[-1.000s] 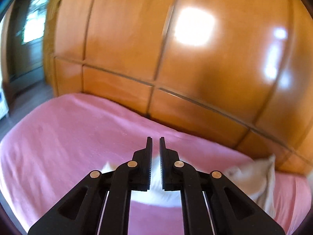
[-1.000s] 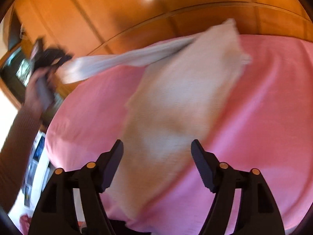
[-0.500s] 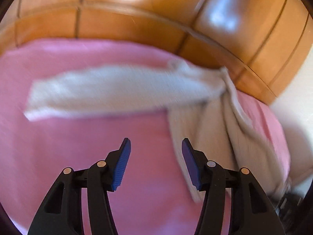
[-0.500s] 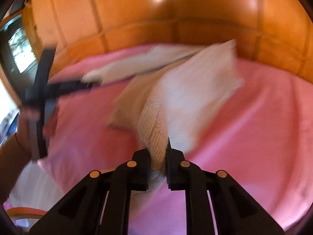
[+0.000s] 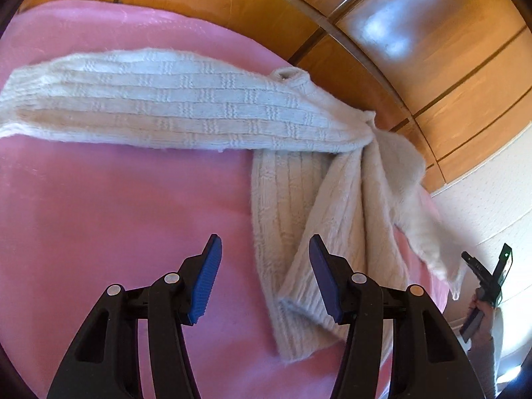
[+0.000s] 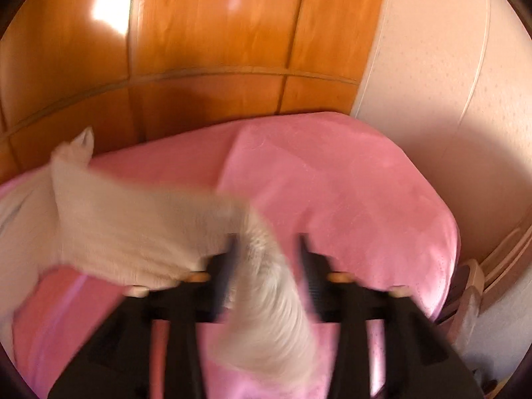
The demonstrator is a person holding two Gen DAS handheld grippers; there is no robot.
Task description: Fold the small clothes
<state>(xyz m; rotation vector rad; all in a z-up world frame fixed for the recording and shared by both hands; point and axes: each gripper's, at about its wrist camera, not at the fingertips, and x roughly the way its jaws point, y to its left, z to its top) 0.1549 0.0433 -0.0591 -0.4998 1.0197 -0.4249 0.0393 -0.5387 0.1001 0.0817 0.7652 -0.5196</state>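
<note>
Left wrist view shows one cream knit sweater (image 5: 206,109) spread on a bed (image 5: 99,216) under a smooth pink cover. Its yarn is fuzzy, worked in ribbed and basket-weave blocks. One long band runs from 9 o'clock across to 2 o'clock, where the cloth bunches; from there two panels hang toward 5 o'clock, one ending in a ribbed hem. The left tool (image 5: 264,272) hovers at 6 o'clock with its black arms apart and blue ridged pads clear of the knit, gripping nothing. At 4 o'clock a hand carries the right tool (image 5: 487,279), small and at the frame's rim, beside a loose corner of the sweater.

Right wrist view is blurred. The right tool's jaws are opening, with a strip of sweater (image 6: 266,299) lying between them; whether the pads press on it I cannot tell. Glossy orange wood panels (image 6: 206,33) with thin seams stand behind the bed from 10 to 12 o'clock, and a pale textured wall (image 6: 449,66) fills 2 o'clock.
</note>
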